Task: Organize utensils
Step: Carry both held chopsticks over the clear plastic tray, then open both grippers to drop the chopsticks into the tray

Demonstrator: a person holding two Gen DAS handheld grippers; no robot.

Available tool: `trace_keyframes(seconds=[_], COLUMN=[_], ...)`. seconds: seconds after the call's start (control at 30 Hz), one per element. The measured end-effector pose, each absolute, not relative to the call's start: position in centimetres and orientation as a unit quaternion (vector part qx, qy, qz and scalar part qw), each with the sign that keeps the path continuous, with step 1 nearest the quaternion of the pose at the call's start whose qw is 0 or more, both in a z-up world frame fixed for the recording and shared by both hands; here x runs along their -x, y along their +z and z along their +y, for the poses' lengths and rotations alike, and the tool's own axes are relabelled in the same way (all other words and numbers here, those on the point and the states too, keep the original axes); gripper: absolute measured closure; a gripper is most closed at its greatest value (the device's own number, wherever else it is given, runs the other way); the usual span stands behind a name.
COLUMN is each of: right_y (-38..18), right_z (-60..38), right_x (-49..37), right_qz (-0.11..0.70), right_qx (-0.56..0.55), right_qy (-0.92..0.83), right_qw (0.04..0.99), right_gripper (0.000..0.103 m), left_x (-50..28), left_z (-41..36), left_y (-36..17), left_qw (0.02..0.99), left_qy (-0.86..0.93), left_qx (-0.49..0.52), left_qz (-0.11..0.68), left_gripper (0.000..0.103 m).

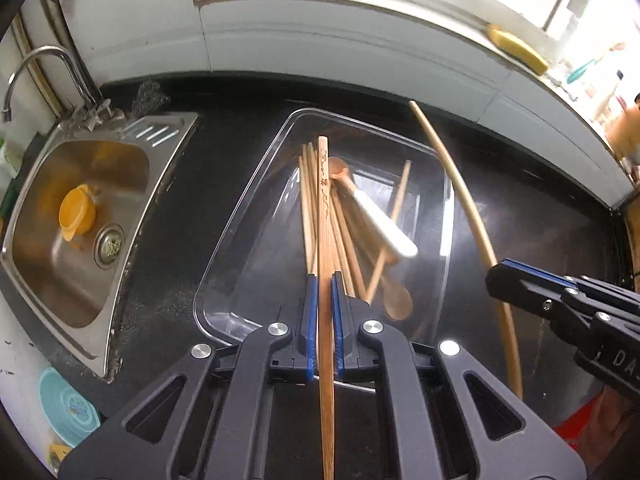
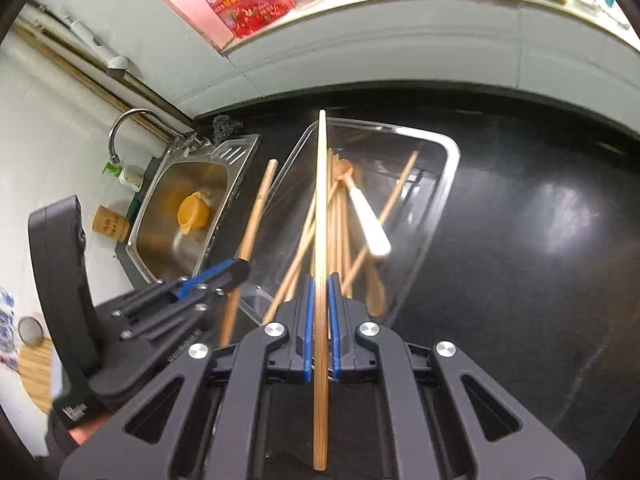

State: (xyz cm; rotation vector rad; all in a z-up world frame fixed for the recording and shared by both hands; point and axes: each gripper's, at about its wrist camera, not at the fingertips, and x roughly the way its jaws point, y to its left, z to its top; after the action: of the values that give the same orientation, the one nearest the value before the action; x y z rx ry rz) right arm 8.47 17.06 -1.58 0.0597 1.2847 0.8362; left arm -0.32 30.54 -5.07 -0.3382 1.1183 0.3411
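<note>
Our left gripper point(image 1: 324, 280) has its fingers clamped on a carved chopstick point(image 1: 323, 184), and our right gripper point(image 2: 320, 280) has its fingers clamped on a plain chopstick point(image 2: 321, 200). Both hang over the clear tray point(image 1: 256, 172) on the black worktop point(image 1: 168, 208), where more chopsticks point(image 1: 308, 216) and a white-handled spoon point(image 1: 380, 220) lie.

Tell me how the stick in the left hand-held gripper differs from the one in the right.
The left hand-held gripper pinches a darker chopstick with burnt-in markings near its end; the right hand-held gripper pinches a paler chopstick with no markings visible. Seen from the left wrist, the right one also looks longer and bowed, though the lens may exaggerate that. Both are wooden, clamped partway along, and held above the clear plastic tray of utensils.
</note>
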Motion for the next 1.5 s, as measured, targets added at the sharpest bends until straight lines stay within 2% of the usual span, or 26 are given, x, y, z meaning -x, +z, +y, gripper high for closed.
trace_keyframes(seconds=[0.4, 1.13, 1.17, 1.2, 1.23, 1.27, 1.33, 1.5], right_y=[-4.2, -6.3, -6.2, -6.1, -5.7, -5.4, -4.2, -3.5], right_z=[20.1, 21.7, 21.7, 21.4, 20.6, 19.9, 18.2, 15.5], right_x=[-10.3, -12.6, -12.8, -13.1, -13.6, -13.9, -14.4, -14.8], right_qz=[0.601, 0.619, 0.620, 0.619, 0.613, 0.606, 0.578, 0.571], right_qx=[-0.006, -0.002, -0.001, 0.000, -0.012, -0.021, -0.029, -0.032], right_qy=[0.354, 0.353, 0.352, 0.346, 0.341, 0.335, 0.325, 0.323], right_qw=[0.717, 0.702, 0.701, 0.705, 0.712, 0.721, 0.748, 0.754], right_gripper=[0.095, 0.095, 0.092, 0.072, 0.048, 0.009, 0.007, 0.007], left_x=[-2.7, -5.2, -5.1, -5.0, -4.8, -4.1, -3.1, -1.5], left_z=[32.8, 34.0, 34.2, 34.4, 34.6, 34.9, 35.0, 35.5], left_y=[-8.5, -10.1, -10.1, -10.1, -9.9, -9.3, -7.9, -6.7], left_qw=[0.805, 0.800, 0.800, 0.799, 0.800, 0.804, 0.822, 0.823], left_qy=[0.162, 0.149, 0.152, 0.155, 0.161, 0.177, 0.181, 0.165], left_qx=[0.170, 0.167, 0.166, 0.165, 0.163, 0.163, 0.161, 0.188], left_qz=[0.544, 0.556, 0.557, 0.557, 0.555, 0.543, 0.515, 0.509], left_gripper=[0.096, 0.096, 0.090, 0.081, 0.040, 0.005, 0.006, 0.006])
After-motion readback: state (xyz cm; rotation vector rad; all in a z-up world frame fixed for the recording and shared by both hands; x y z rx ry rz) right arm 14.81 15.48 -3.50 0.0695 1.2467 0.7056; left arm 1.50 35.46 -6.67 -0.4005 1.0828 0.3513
